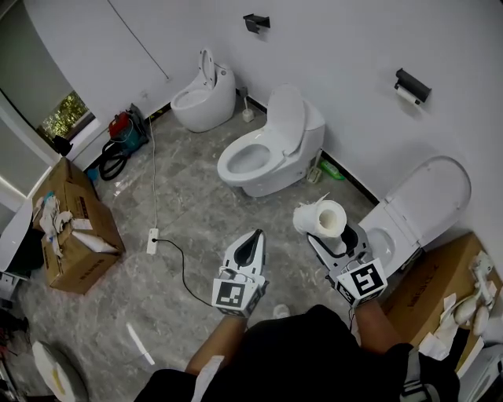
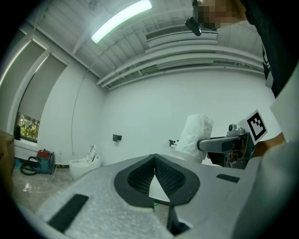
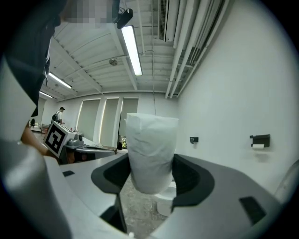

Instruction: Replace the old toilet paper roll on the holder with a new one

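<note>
Two claws point level: our right claw [image 1: 339,235] grasps a white toilet paper roll [image 1: 322,218]; our left claw [image 1: 251,242], just beside it, is clenched empty.

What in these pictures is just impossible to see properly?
Head view, right-hand wall holder: too small to tell how much paper is left.
Head view, far wall holder: too small to tell whether it bears a roll.
Head view, nearest toilet: bowl partly hidden by the right gripper and its toilet paper roll.
Head view, cardboard box at lower right: cut off by the edge.
</note>
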Motion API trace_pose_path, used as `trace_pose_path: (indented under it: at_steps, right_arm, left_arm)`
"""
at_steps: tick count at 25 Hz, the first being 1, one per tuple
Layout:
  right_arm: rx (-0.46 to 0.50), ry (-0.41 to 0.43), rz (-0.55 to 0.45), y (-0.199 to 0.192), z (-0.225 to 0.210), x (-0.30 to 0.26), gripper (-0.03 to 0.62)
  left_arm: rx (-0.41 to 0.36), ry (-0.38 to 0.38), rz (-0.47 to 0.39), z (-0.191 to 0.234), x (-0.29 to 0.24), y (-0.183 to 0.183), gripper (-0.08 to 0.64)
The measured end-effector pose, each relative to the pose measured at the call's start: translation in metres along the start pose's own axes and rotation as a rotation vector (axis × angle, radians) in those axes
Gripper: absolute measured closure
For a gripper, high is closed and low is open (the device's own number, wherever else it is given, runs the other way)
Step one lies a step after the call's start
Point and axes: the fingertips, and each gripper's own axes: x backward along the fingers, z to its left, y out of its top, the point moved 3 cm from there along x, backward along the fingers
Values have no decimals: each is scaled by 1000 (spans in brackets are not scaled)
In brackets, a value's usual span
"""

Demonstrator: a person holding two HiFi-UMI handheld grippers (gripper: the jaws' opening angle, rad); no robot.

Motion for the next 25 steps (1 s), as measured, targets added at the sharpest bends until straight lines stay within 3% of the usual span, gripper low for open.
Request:
trace_pose_path:
  at_steps: [6, 12, 19, 25]
  right_arm:
    - [8, -10, -2, 4, -5, -7, 321]
    - [38, -27, -25, 10, -26, -23, 321]
    - [35, -61, -37, 10, -76, -50, 321]
    - [91, -79, -14, 8, -130, -79, 321]
  left_arm:
    - [6, -11, -9, 9, -5, 7, 554]
    - [3, -5, 52, 24, -36, -6, 554]
    - [-2, -41, 63, 32, -93, -4, 554]
    - [-3, -32, 84, 42, -154, -2, 554]
